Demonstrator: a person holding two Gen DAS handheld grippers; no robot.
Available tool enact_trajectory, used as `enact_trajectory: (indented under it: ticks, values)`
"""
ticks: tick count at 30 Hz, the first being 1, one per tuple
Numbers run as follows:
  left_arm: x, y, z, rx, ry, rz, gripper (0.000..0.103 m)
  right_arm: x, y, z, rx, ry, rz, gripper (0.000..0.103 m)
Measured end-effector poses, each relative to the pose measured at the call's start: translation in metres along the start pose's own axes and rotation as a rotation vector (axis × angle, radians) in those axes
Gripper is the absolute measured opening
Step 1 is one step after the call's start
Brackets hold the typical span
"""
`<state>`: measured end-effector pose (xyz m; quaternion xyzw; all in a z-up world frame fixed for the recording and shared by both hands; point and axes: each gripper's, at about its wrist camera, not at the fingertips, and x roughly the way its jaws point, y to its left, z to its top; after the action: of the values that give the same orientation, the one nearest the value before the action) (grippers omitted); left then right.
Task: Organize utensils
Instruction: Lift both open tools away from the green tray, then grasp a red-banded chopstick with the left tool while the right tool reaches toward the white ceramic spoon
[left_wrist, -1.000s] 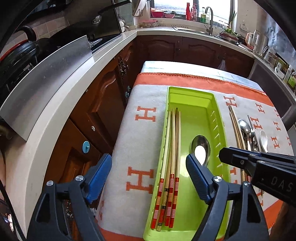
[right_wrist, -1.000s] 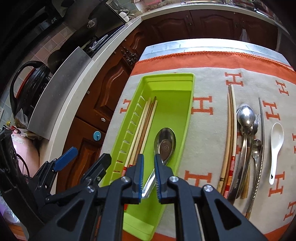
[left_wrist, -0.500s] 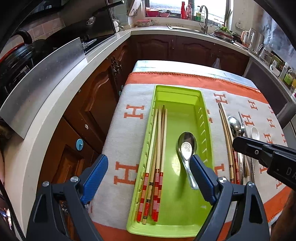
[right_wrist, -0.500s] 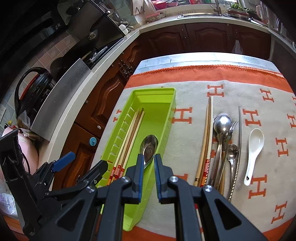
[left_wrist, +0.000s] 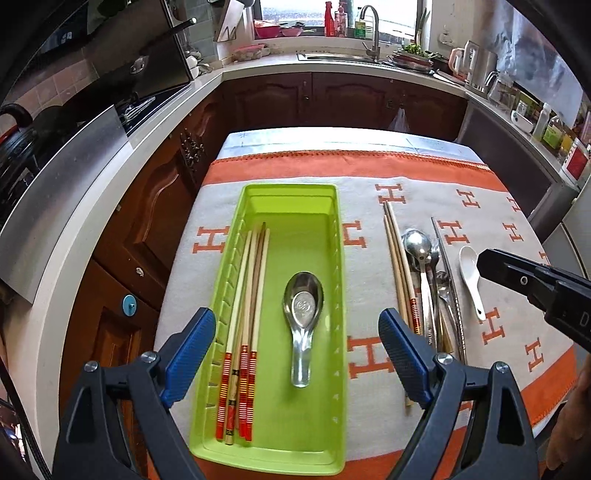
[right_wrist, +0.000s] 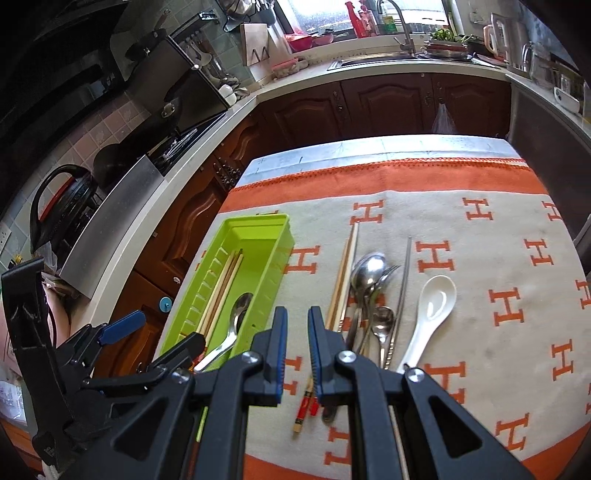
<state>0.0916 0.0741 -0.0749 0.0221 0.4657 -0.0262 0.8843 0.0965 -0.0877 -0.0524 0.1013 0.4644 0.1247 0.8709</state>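
- The left gripper is held with its jaws spread wide above the near end of the green tray; nothing is pressed between the pads, and it appears to be kept in reserve.
- The right gripper shows its jaws drawn nearly together with only a narrow gap and nothing between them. It is poised over the cloth, between the tray and the loose utensils.
- Inside the tray, a bundle of chopsticks is laid lengthwise along the ribbed wall at 9 o'clock, red-banded ends nearest the camera. A steel spoon lies beside them, bowl toward 12 o'clock. The long items are evidently aligned with the tray's length so that room remains for more.
- Still unsorted on the cloth, at 3 o'clock of the tray: a loose pair of chopsticks, a cluster of steel spoons and a fork, overlapped and touching, one slim metal rod-like piece, and a white ceramic spoon lying apart at the far right.
- The task is judged partly done; the loose pair of chopsticks lies closest to the right gripper and is the likely next pick.
- Risk noted: the overlapped steel pieces may be dragged together when one is lifted.
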Motion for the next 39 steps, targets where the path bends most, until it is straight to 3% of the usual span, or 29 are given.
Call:
enact_trajectory:
  ticks: [6, 15, 17, 19, 23, 25, 28, 39]
  values:
    - [0.006, -0.035, 0.011, 0.057, 0.015, -0.045, 0.089, -0.016, -0.049, 0.002, 0.061, -0.039, -0.05, 0.011]
    - [0.033, -0.077, 0.024, 0.078, 0.065, -0.15, 0.088, -0.014, -0.106, 0.0, 0.153, -0.029, -0.077, 0.011]
    - [0.043, -0.081, 0.026, 0.07, 0.081, -0.165, 0.079, -0.01, -0.115, -0.001, 0.166, -0.018, -0.074, 0.011]
    - [0.056, -0.085, 0.027, 0.061, 0.118, -0.183, 0.061, -0.005, -0.122, -0.002, 0.177, -0.009, -0.069, 0.011]
    - [0.081, -0.088, 0.024, 0.032, 0.182, -0.21, 0.046, 0.005, -0.132, -0.004, 0.189, 0.01, -0.059, 0.011]
    - [0.091, -0.09, 0.023, 0.032, 0.203, -0.198, 0.033, 0.011, -0.136, -0.005, 0.193, 0.021, -0.052, 0.011]
    - [0.104, -0.092, 0.02, 0.025, 0.232, -0.175, 0.022, 0.017, -0.141, -0.007, 0.198, 0.035, -0.044, 0.011]
    - [0.125, -0.097, 0.018, 0.016, 0.281, -0.15, 0.022, 0.034, -0.147, -0.016, 0.202, 0.074, -0.016, 0.011]
